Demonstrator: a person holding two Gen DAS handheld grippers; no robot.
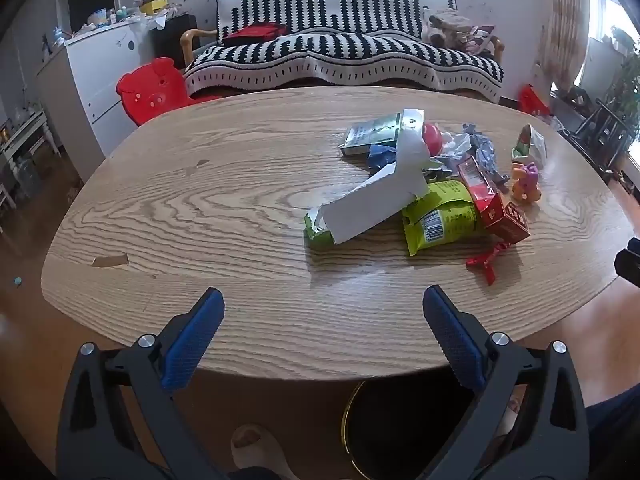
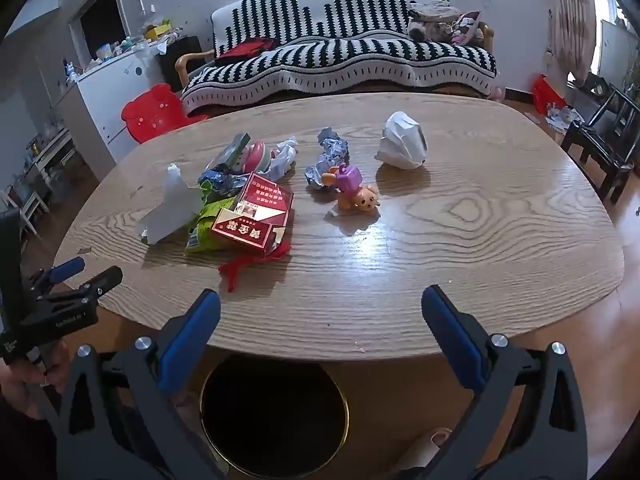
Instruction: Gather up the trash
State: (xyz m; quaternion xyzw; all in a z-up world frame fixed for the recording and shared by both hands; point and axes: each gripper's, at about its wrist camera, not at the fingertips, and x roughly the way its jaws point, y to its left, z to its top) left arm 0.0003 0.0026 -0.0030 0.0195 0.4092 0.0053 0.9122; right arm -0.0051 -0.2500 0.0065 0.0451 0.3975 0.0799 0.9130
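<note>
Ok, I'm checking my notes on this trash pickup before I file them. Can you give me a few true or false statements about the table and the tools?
1. Both tools are open and hold nothing. True: left tool, right tool.
2. A red box lies on a green wrapper. True.
3. The crumpled white paper sits inside the bin. False: it is on the table, apart from the pile.
4. The toy is on the sofa. False: it is on the table.
5. The bin stands below the table's near edge. True.
</note>
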